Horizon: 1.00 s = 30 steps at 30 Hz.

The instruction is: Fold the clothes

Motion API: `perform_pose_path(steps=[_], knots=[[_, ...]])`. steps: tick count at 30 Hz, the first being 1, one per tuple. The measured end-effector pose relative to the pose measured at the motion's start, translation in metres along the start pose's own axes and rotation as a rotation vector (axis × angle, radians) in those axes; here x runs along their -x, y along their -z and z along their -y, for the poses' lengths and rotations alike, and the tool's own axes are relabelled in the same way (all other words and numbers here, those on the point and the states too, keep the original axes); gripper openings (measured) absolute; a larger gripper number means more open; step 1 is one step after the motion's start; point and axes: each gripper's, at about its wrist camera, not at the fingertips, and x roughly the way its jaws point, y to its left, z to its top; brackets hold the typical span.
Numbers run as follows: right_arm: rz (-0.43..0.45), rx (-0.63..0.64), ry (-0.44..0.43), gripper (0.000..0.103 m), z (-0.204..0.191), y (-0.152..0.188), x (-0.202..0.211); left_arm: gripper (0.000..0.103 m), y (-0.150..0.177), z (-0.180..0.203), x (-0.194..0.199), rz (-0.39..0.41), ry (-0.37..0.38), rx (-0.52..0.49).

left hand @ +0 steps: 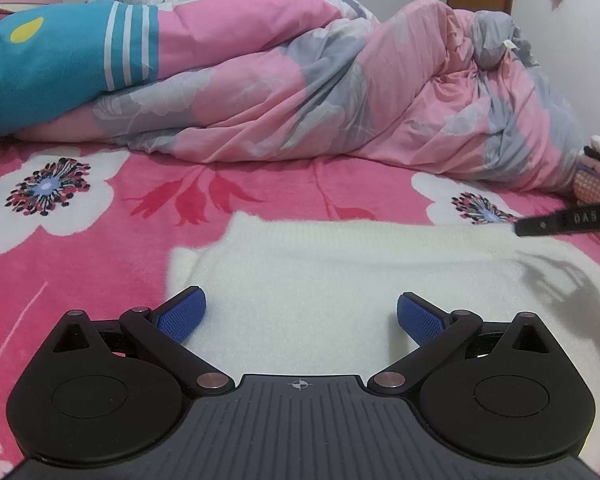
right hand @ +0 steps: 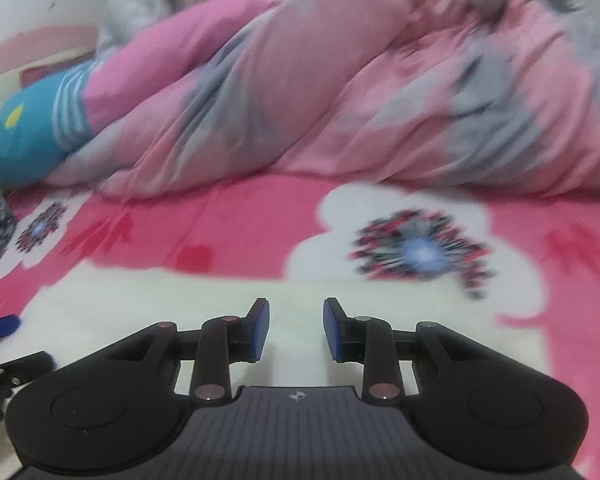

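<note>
Lying flat on pink floral bed blanket (left hand: 260, 196): white knit garment (left hand: 340, 280), left portion apparently doubled over, exact fold count not discernible. Left tongs (left hand: 300, 316) spread wide, empty, low over near edge of garment. Right tongs (right hand: 296, 328) parted narrower, gripping nothing, over garment's right portion; view motion-blurred. Rumpled quilt (left hand: 340, 92) behind, well apart. Step: either mid-fold or smoothing after fold; unclear which. Any next grasp needing both layers of edge pinched together.
</note>
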Motion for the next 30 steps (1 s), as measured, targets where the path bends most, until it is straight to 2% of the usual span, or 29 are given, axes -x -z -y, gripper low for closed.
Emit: perform_pose_path(steps=[6,10,13,15,17,18,21,24,26,30], knots=[[0.034,-0.020,0.059,0.032,0.021,0.006,0.012,0.103,0.000,-0.001,0.000,0.002,0.000,-0.001],[0.116,-0.011,0.101,0.033,0.026,0.002,0.037,0.103,0.001,-0.001,0.000,0.003,-0.001,-0.002],[0.076,-0.045,0.143,0.033,0.048,0.010,0.026,0.103,0.001,-0.001,0.000,0.001,-0.001,-0.002],[0.075,-0.049,0.113,0.033,0.056,0.017,0.021,0.103,0.001,-0.001,0.000,0.001,0.000,0.000],[0.062,-0.086,0.099,0.032,0.060,0.009,0.028,0.103,0.000,-0.002,-0.001,0.001,0.004,0.005],[0.078,-0.109,0.096,0.032,0.063,0.004,0.035,0.103,0.000,-0.002,-0.001,0.001,0.005,0.007],[0.203,-0.169,0.149,0.032,0.079,-0.005,0.069,0.103,0.000,-0.002,-0.001,0.001,0.005,0.007],[0.258,-0.184,0.192,0.033,0.096,-0.004,0.089,0.103,0.000,-0.001,-0.001,0.000,-0.002,0.000],[0.265,-0.169,0.186,0.032,0.102,-0.002,0.094,0.103,0.000,0.000,-0.001,-0.001,-0.006,-0.004],[0.254,-0.089,0.105,0.031,0.101,0.013,0.087,0.103,0.000,0.001,-0.002,-0.001,-0.012,-0.010]])
